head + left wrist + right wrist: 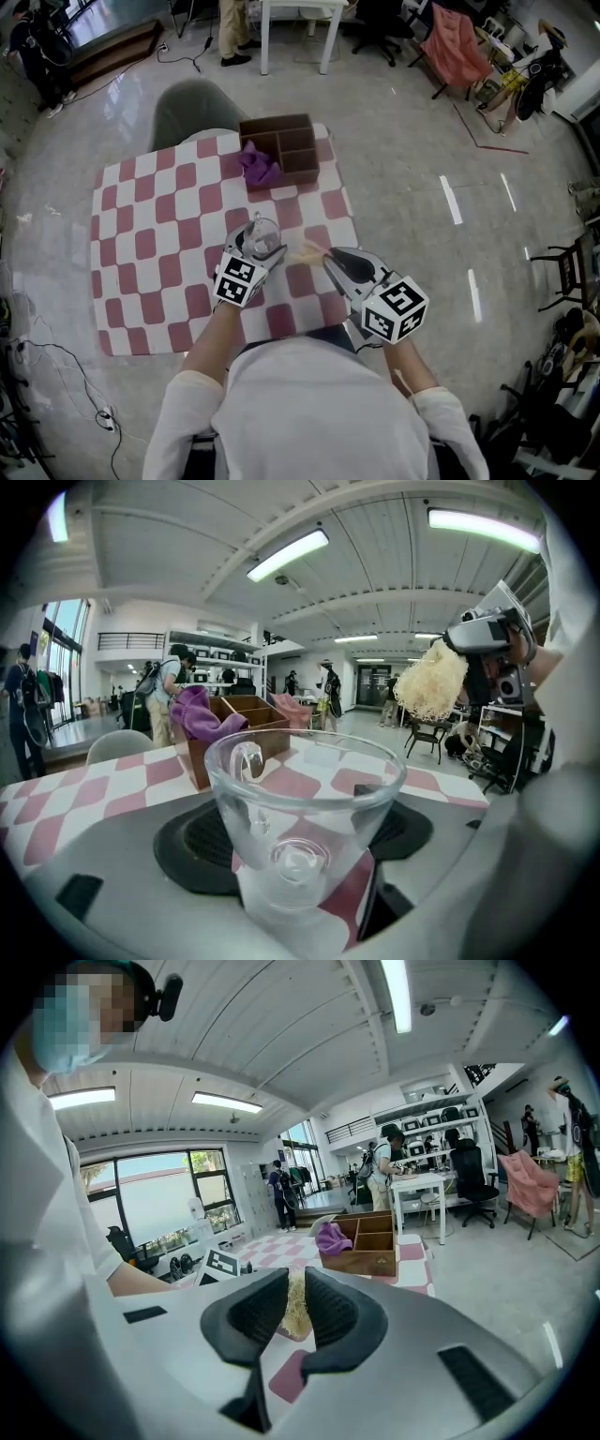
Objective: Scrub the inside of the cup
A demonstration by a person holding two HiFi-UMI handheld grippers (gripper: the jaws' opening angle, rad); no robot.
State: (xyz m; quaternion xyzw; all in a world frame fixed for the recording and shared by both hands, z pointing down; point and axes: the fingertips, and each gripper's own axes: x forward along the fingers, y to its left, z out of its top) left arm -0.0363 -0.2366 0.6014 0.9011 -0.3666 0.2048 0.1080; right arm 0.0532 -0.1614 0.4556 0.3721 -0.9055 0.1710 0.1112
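Your left gripper (255,246) is closed around a clear glass cup (300,808), with one black pad on each side of its lower wall. The cup is over the near middle of the checked tablecloth (150,244). The wooden box (281,150) and purple rag (260,166) are further off, at the table's far edge. Your right gripper (330,261) is pinching a pale, stringy scrubber (296,1309), and most of the wad sticks out past the jaw tips. The scrubber is just to the right of the cup, close to it but not touching.

The main risk is the grip on the glass. The wall looks smooth, and only two pads hold it. If you push the scrubber in off-centre, or twist hard against one side, the cup could turn between the pads or slide down out of them. The wad also looks bulky beside the mouth of the cup, so it may catch on the rim, and the right gripper's jaws could knock the glass as you go in. Only a narrow part of the scrubber is pinched, so dragging it against the wall might pull it free.

The cup is upright with its long axis roughly vertical and its mouth facing up. Its handle is on the far side, away from you. I cannot tell whether its base rests on the cloth.
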